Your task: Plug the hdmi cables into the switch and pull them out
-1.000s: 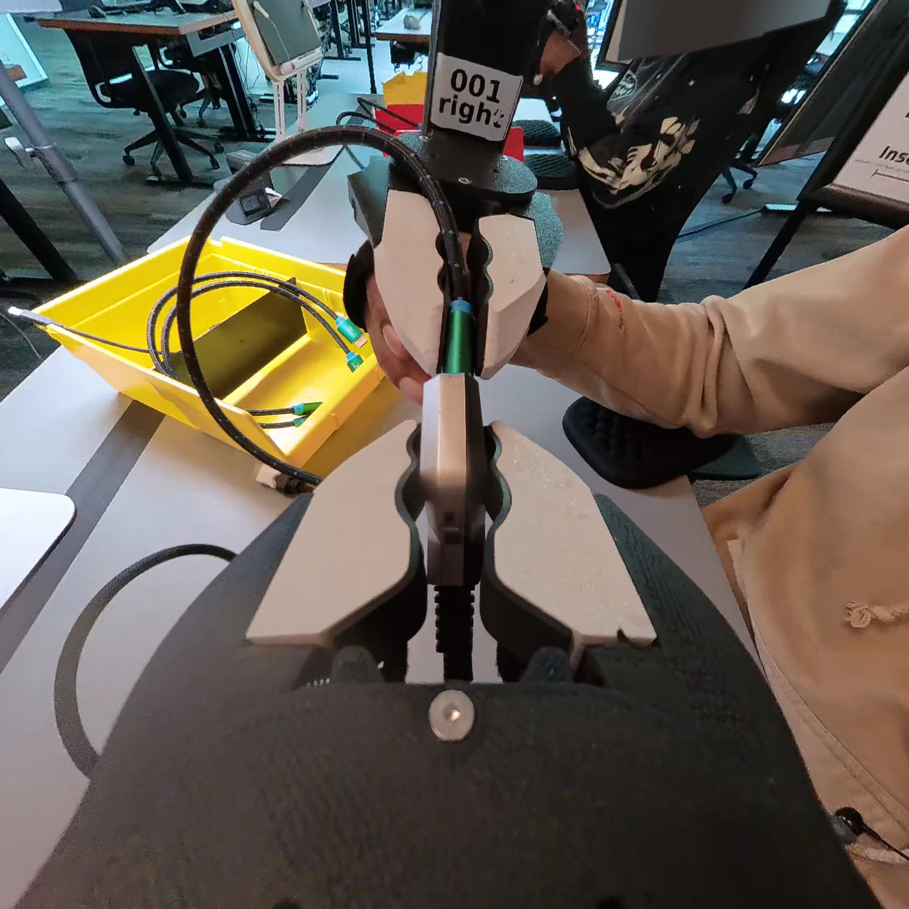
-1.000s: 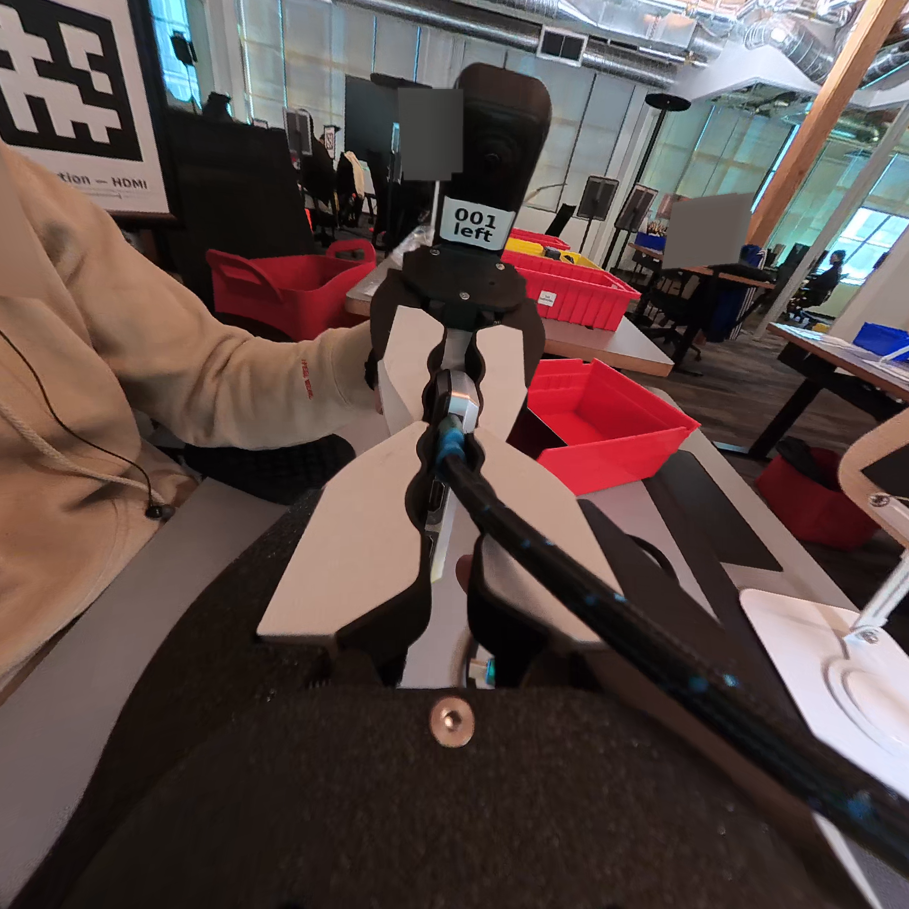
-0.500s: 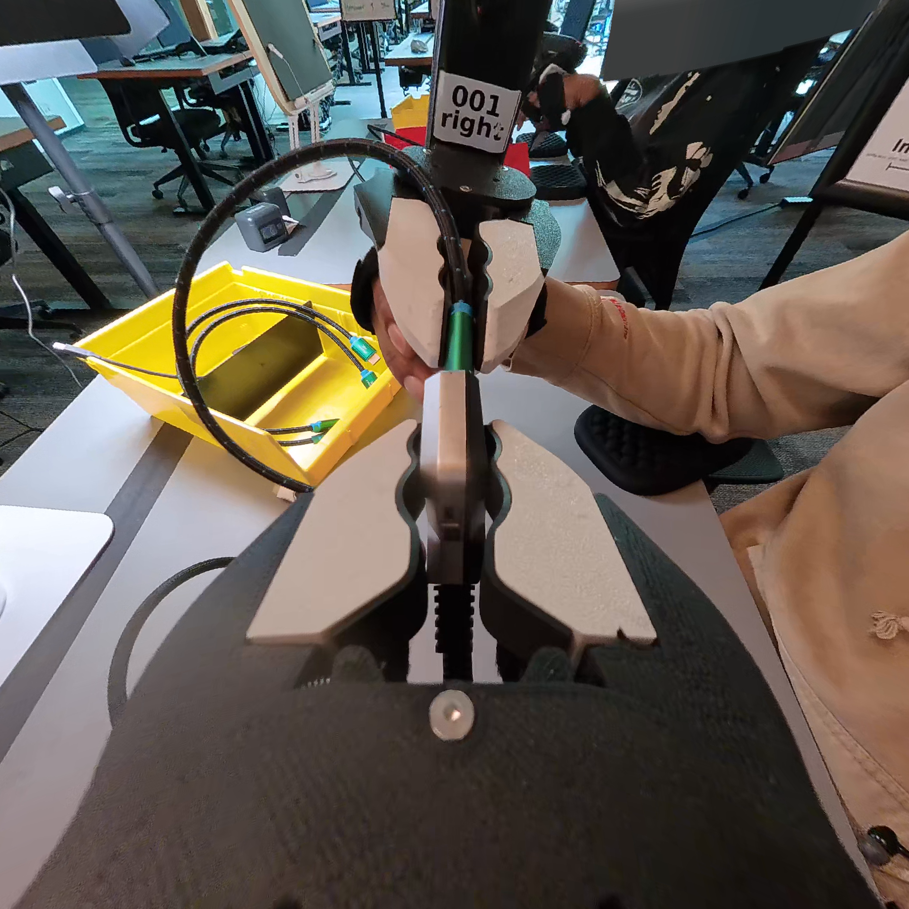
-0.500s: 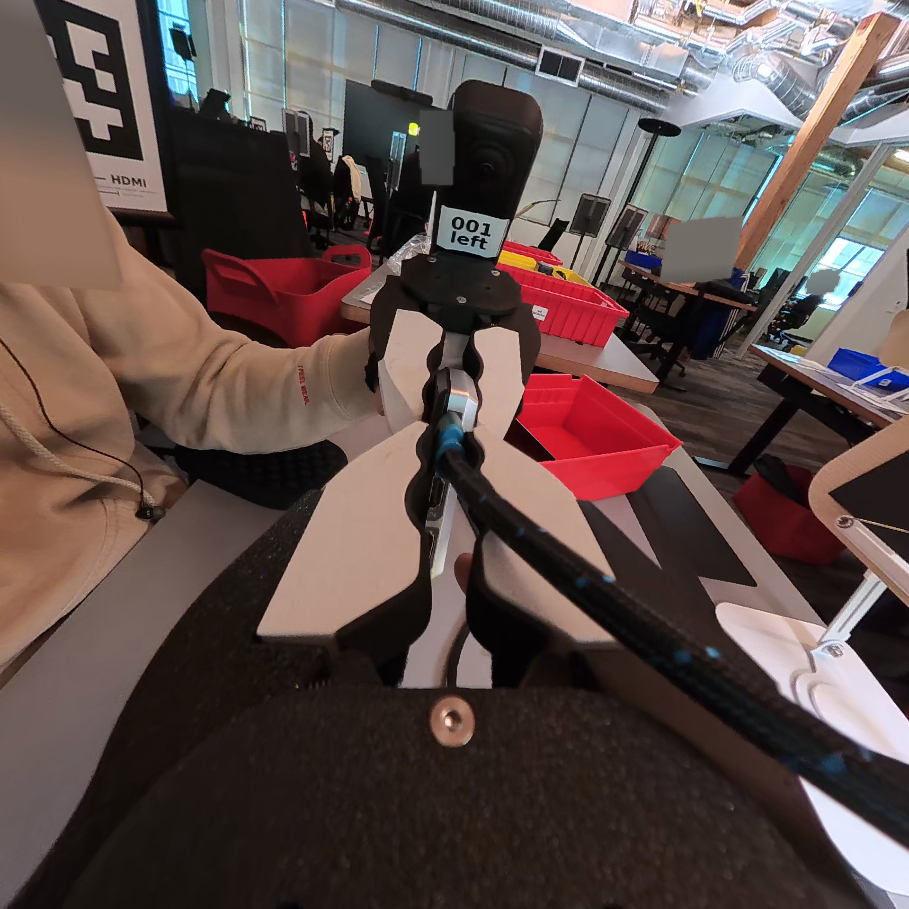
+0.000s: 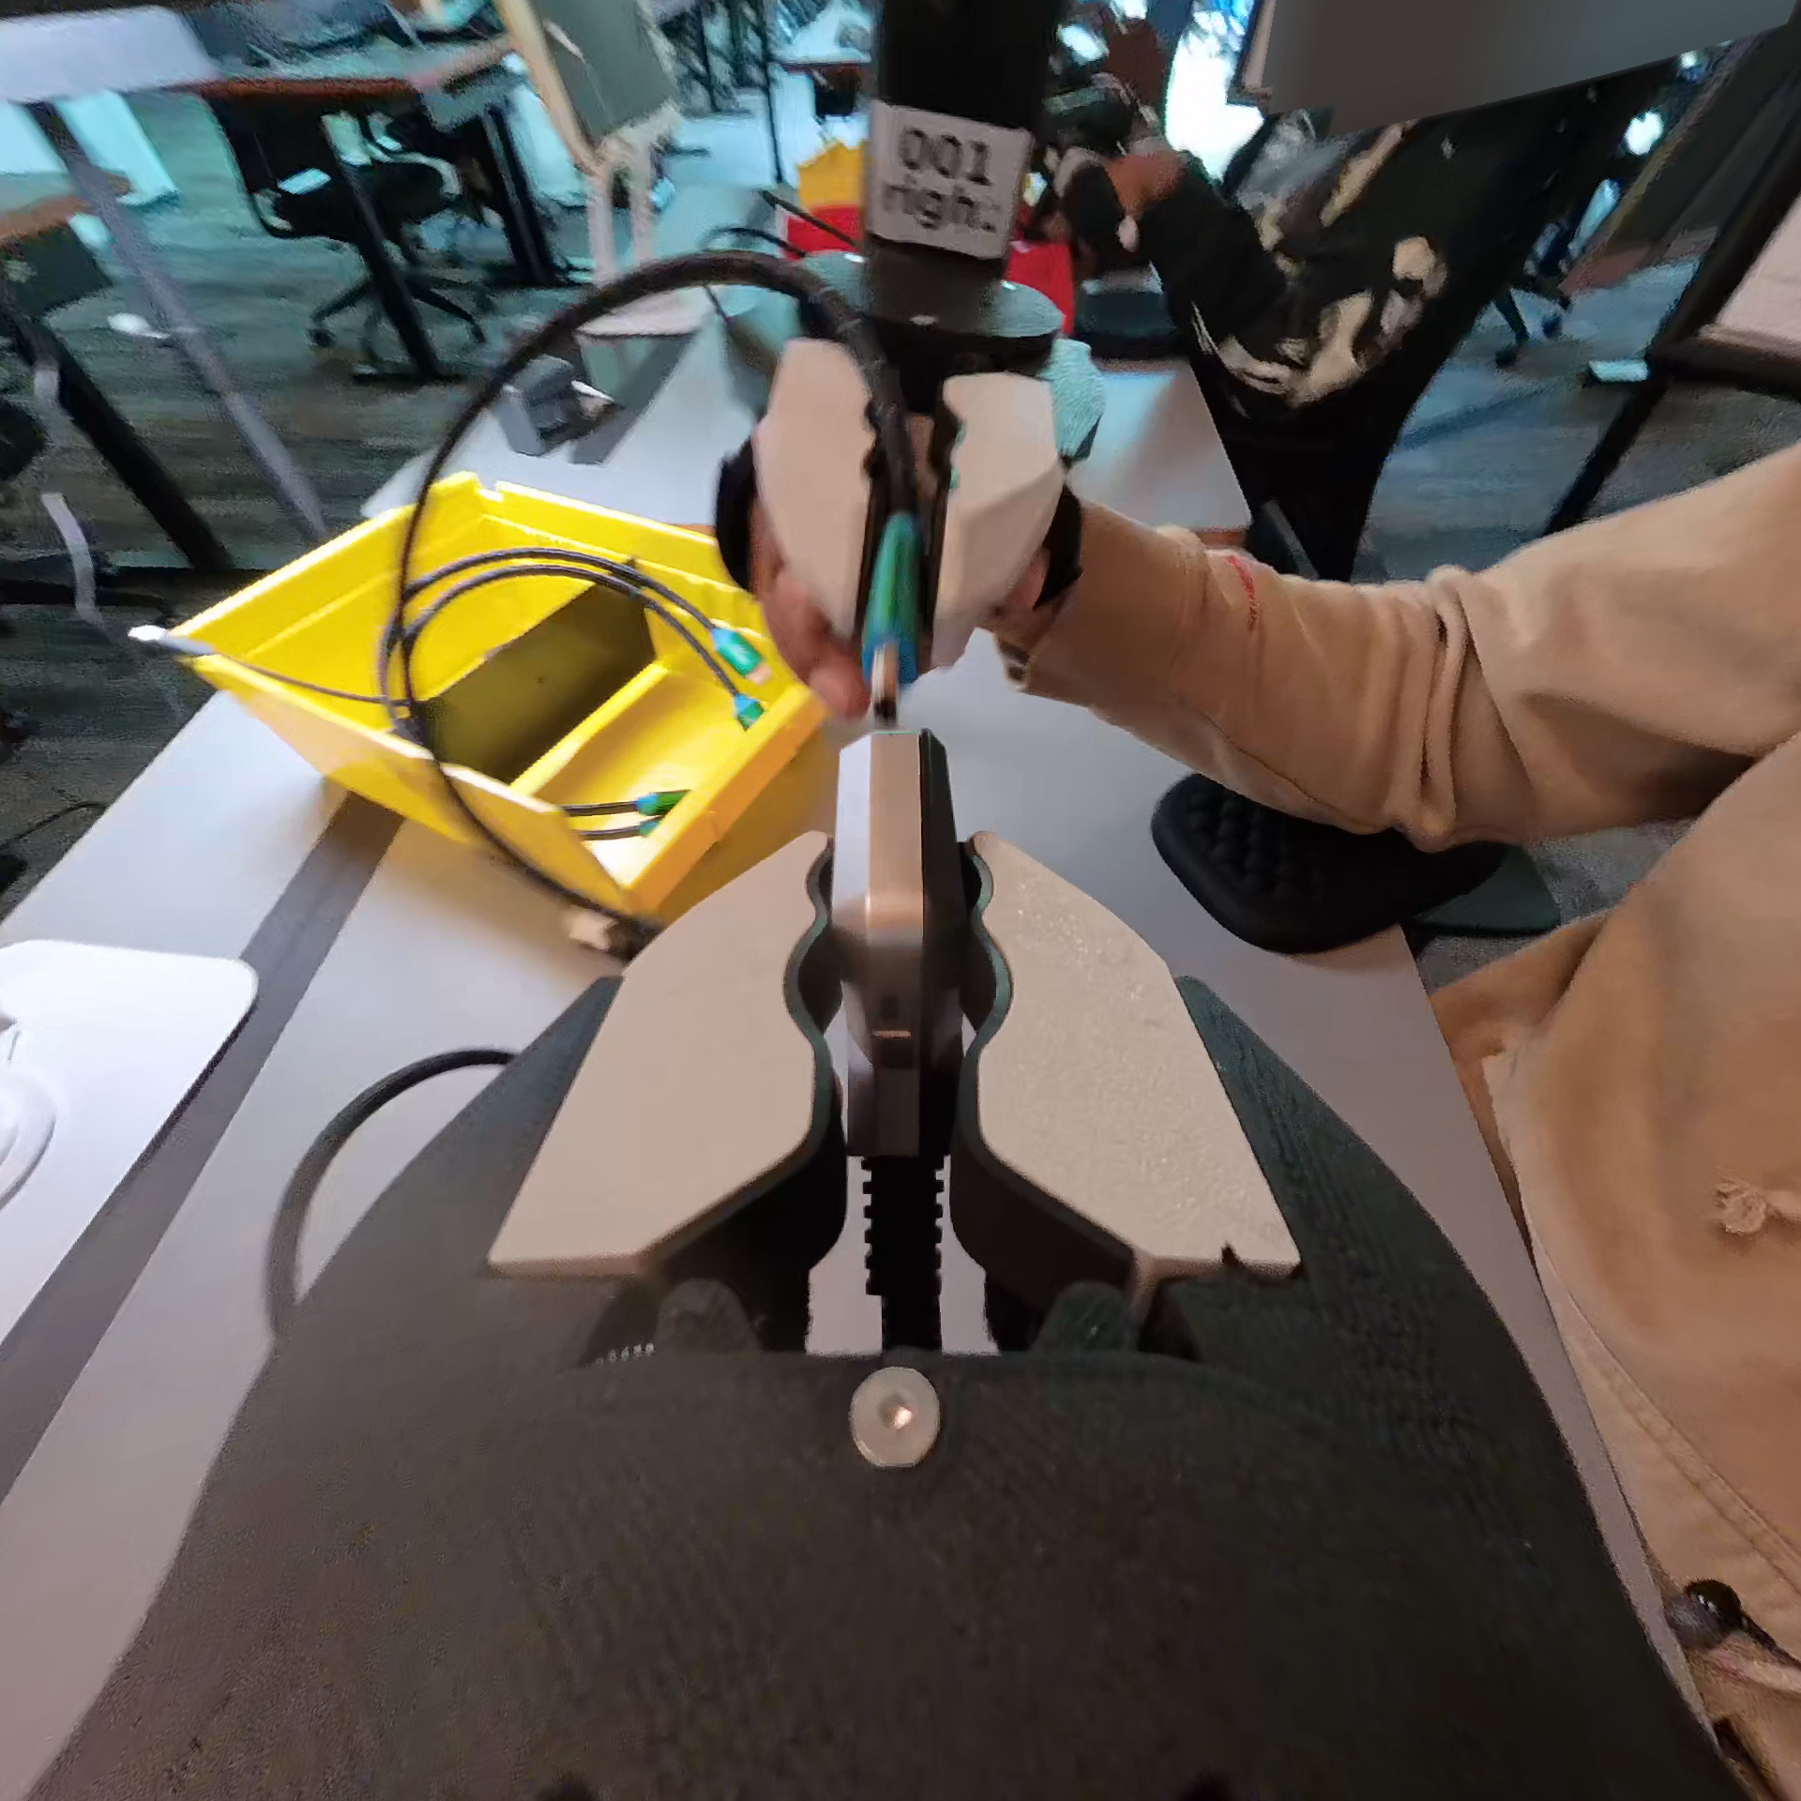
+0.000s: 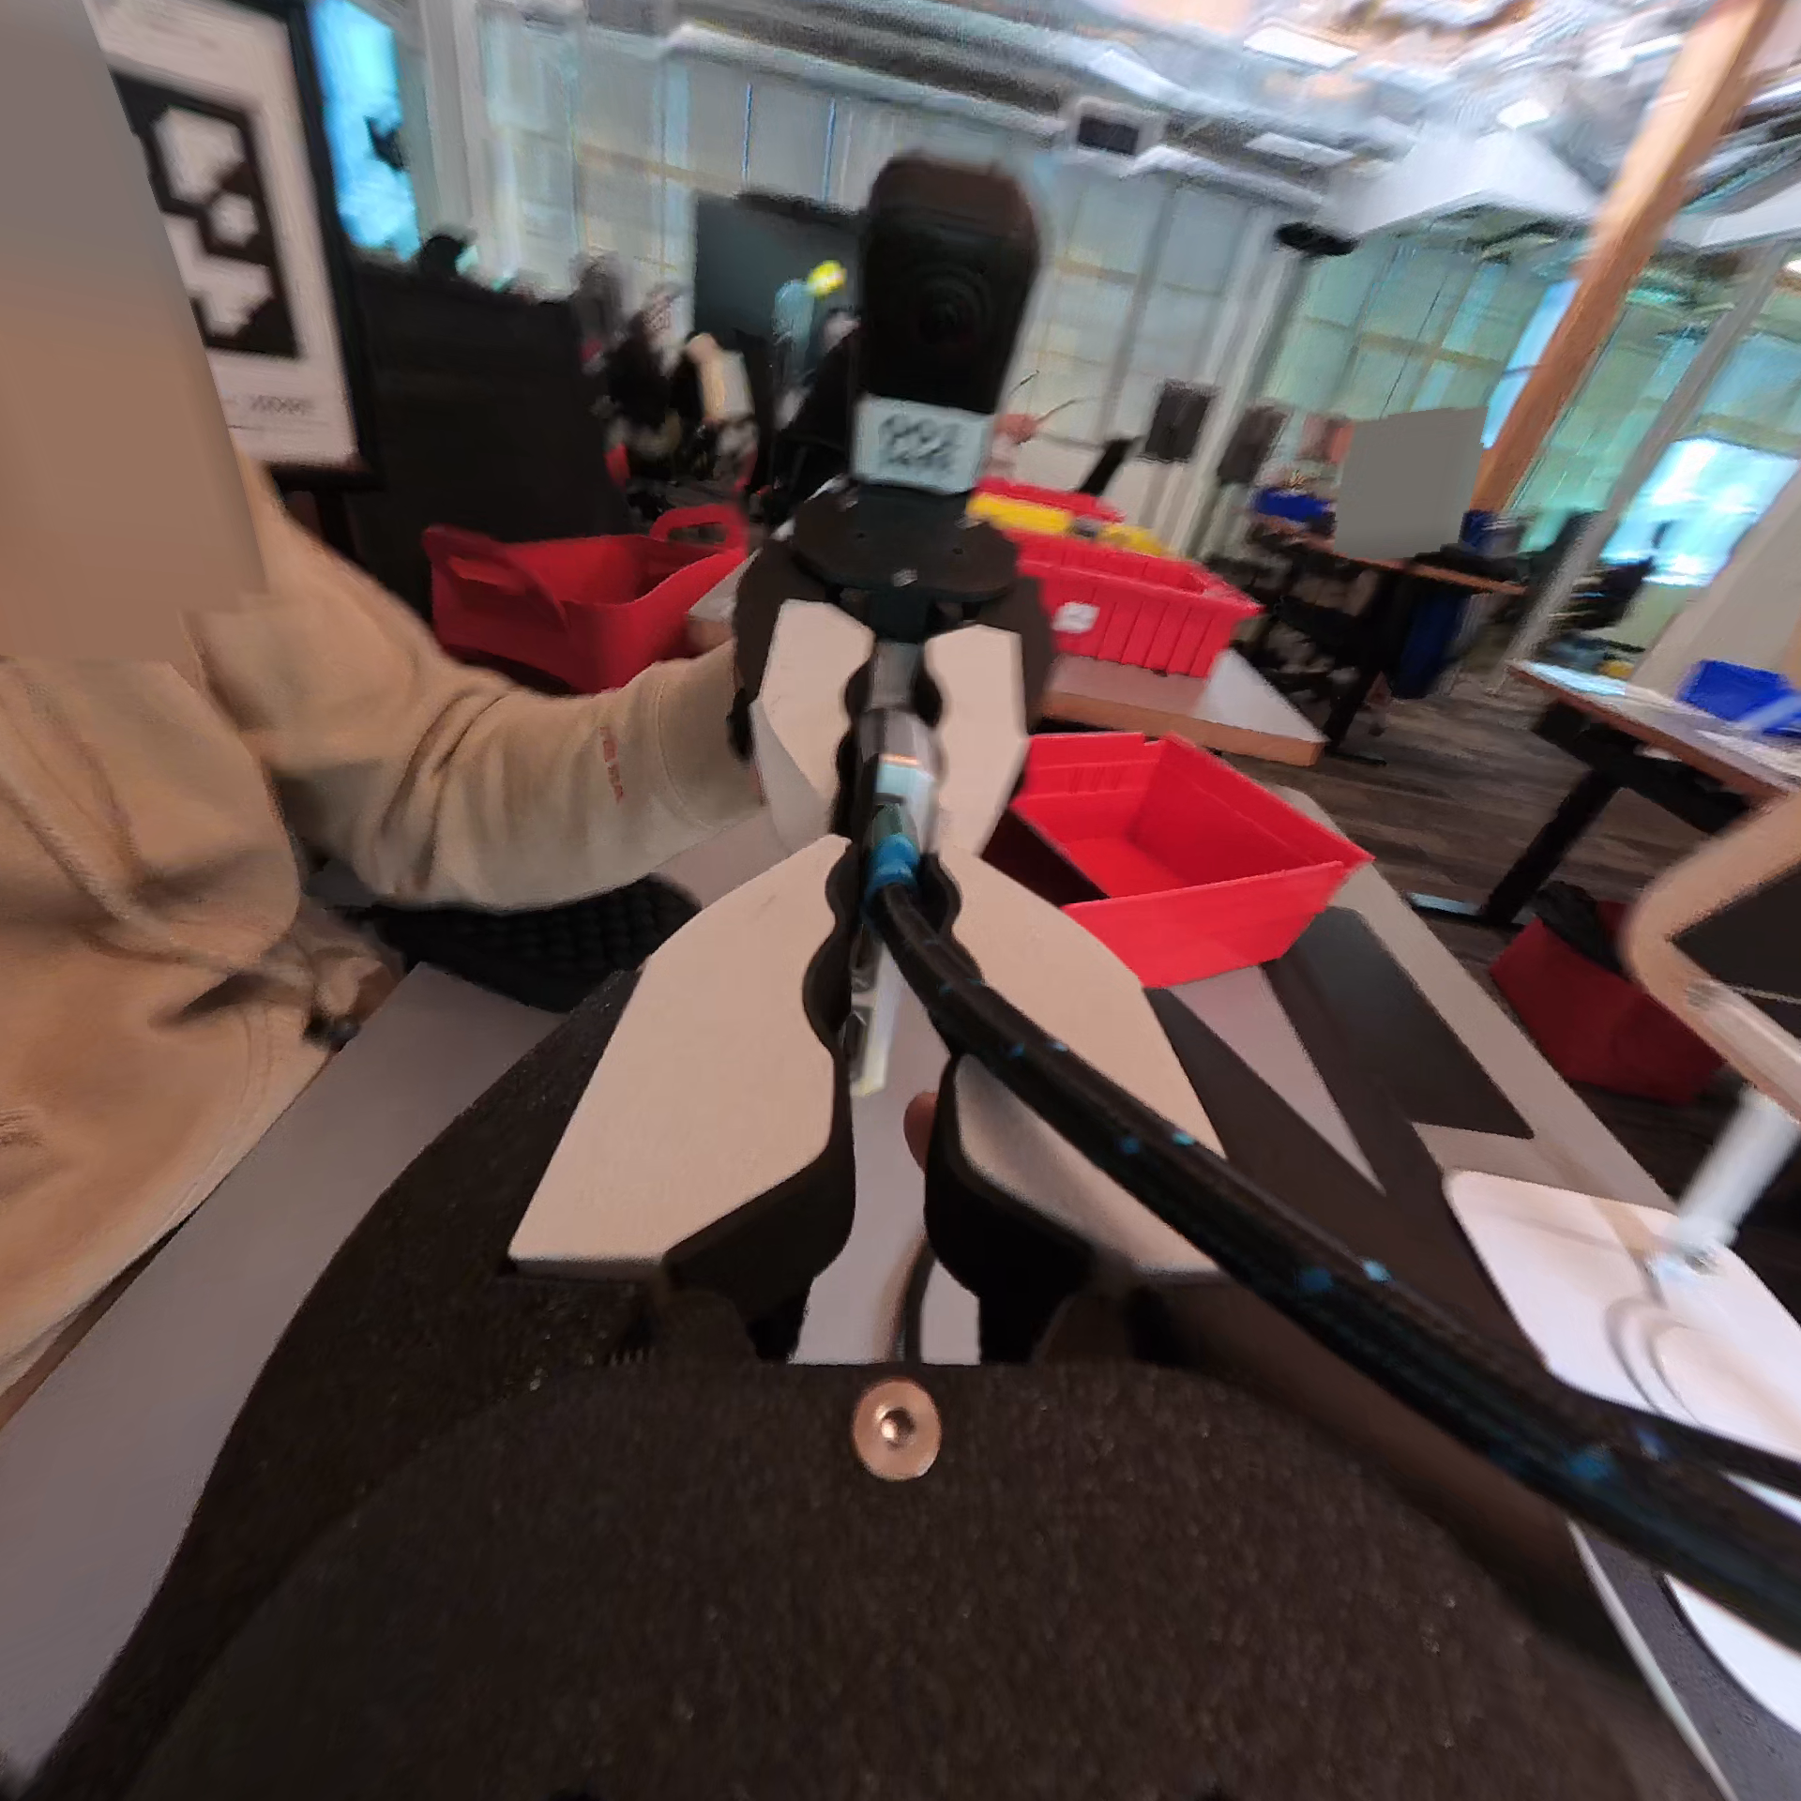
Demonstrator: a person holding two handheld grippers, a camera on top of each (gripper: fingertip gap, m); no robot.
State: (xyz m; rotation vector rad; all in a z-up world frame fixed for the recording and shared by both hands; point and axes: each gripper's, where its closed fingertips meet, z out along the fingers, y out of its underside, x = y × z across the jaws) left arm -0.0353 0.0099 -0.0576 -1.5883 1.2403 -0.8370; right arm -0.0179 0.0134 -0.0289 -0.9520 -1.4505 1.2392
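Left wrist view: left gripper (image 5: 897, 858) clamps the grey switch (image 5: 892, 936) edge-on above the table (image 5: 1062, 789); right gripper (image 5: 901, 624) pinches the green HDMI plug (image 5: 892, 604), tip just off the switch, w/ a small gap. Yellow bin (image 5: 322, 624) holds more cables. Right wrist view: right gripper (image 6: 892, 867) pinched on plug, black cable (image 6: 1169, 1150) trailing; left gripper (image 6: 892, 780) opposite, gripping switch (image 6: 901, 770).

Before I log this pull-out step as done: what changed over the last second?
The green-shelled HDMI plug came out of the slim grey switch; its metal tip now shows, drawn back by the right gripper. Both grips stayed shut: left gripper on the switch, right on the plug.
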